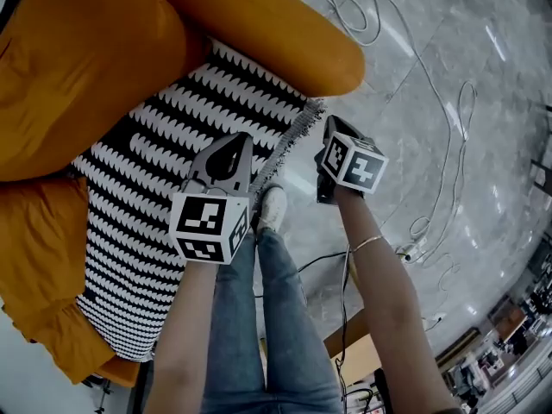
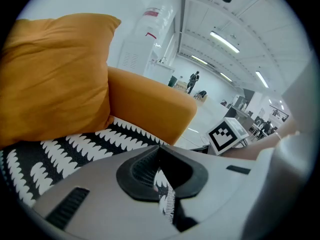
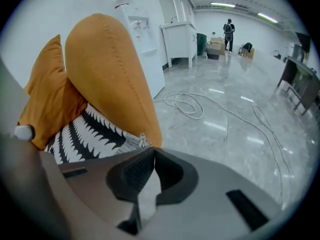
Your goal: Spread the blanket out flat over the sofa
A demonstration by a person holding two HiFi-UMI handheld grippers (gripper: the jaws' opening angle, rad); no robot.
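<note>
A black-and-white patterned blanket (image 1: 147, 188) lies over the seat of an orange sofa (image 1: 259, 24), between its arm and a lower orange part. Its fringed edge (image 1: 289, 145) hangs at the front. My left gripper (image 1: 240, 141) is over that front edge. In the left gripper view its jaws (image 2: 160, 151) are shut, with blanket fabric (image 2: 166, 194) caught between them. My right gripper (image 1: 329, 123) hovers just off the blanket's fringed corner (image 3: 144, 140), by the sofa arm (image 3: 110, 69). It is shut, and only floor shows between its pads.
An orange cushion (image 1: 78, 59) leans on the sofa back. The person's legs in jeans (image 1: 276, 317) and a white shoe (image 1: 272, 207) stand at the sofa front. White cables (image 1: 354, 7) and a power strip (image 1: 414, 250) lie on the grey marble floor.
</note>
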